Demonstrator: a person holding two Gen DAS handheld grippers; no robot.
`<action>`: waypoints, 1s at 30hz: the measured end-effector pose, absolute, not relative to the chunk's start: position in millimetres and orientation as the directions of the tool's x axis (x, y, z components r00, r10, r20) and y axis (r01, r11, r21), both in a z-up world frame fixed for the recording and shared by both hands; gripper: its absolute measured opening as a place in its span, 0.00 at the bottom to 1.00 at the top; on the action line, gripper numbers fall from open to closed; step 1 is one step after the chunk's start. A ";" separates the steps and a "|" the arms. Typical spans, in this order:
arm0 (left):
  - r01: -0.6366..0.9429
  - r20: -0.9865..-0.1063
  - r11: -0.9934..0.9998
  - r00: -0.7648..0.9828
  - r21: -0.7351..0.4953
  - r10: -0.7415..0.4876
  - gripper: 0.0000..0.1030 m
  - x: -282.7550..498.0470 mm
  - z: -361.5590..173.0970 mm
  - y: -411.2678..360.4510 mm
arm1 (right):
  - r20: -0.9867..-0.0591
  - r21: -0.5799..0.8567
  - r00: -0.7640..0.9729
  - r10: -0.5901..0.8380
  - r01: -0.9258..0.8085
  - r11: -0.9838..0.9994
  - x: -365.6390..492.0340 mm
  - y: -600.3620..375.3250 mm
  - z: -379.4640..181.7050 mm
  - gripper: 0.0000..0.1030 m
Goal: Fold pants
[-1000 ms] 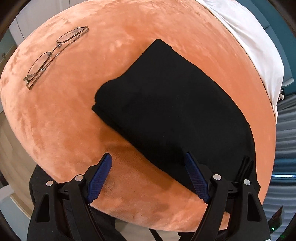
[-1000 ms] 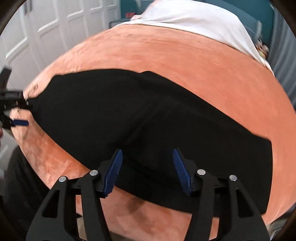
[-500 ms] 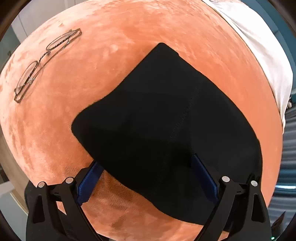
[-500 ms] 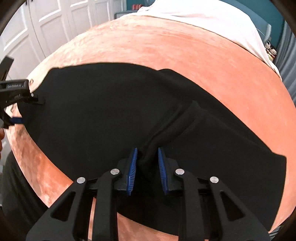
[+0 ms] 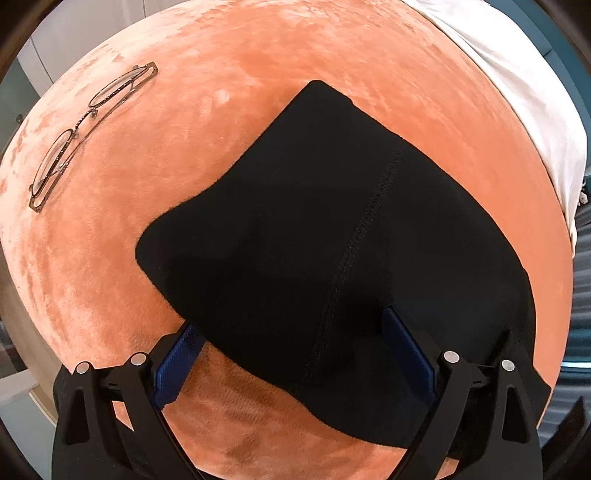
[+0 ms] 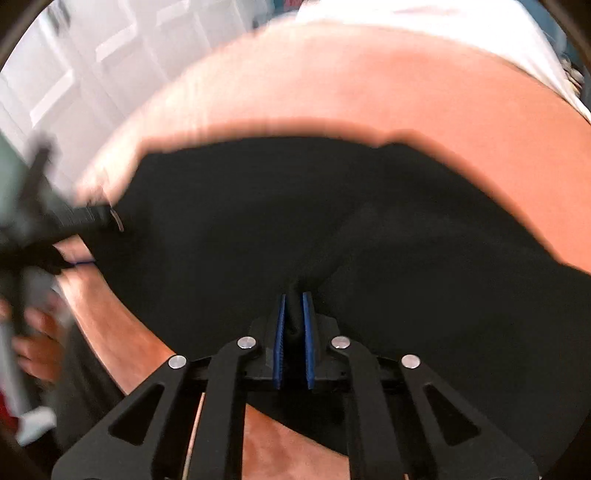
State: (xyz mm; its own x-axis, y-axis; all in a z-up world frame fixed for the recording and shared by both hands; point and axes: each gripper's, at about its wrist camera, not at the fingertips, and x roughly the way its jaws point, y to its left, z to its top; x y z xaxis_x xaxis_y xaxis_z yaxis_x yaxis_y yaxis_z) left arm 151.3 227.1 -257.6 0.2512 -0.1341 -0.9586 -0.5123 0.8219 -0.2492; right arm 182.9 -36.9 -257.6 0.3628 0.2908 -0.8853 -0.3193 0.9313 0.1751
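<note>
Covering bed: orange plush blanket [image 5: 258, 122] | right gripper [image 6: 293, 332] closing, pinching pants [image 6: 332, 221] | left gripper [image 5: 291, 350] spread

Pants [image 5: 295, 229]: solid black. Blanket [image 5: 258, 74]: mottled orange plush. Sheet [image 5: 517, 92]: white. Eyeglasses [image 5: 88, 129]: thin dark metal frame. Gripper pads [image 5: 177, 362]: blue.

A bed covered in a plush orange blanket [image 5: 258, 92] fills the room, a white sheet [image 5: 517, 92] at its far end. White panelled doors [image 6: 92, 66] stand behind; a teal wall [image 5: 554, 33] beyond.
</note>
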 end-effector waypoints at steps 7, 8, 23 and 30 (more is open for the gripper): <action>-0.477 -0.940 0.837 0.317 -0.270 -0.122 0.66 157.3 -253.6 222.4 | -0.789 0.218 0.541 0.292 -0.197 0.956 143.7 -106.3 -196.7 0.70; -0.486 -0.940 0.829 0.317 -0.277 -0.128 0.66 158.7 -254.8 222.7 | -0.794 0.192 0.549 0.261 -0.182 0.965 139.1 -119.0 -194.4 0.71; -0.474 -0.922 0.827 0.364 -0.303 -0.130 0.15 171.4 -255.8 217.2 | -0.839 0.247 0.498 0.218 -0.008 0.969 122.4 -175.4 -222.5 0.66; -0.277 -0.827 0.892 0.538 -0.357 -0.163 0.13 177.8 -160.9 156.9 | -0.825 0.248 0.528 0.202 0.018 0.969 119.8 -199.4 -208.2 0.72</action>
State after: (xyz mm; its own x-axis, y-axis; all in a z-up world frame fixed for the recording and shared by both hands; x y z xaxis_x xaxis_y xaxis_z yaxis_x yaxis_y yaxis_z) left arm 177.8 156.9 -160.9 0.5385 -0.1632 -0.8267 -0.2770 0.8923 -0.3566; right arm 119.8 -199.4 -208.2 0.5276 0.2018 -0.8252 0.0179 0.9685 0.2483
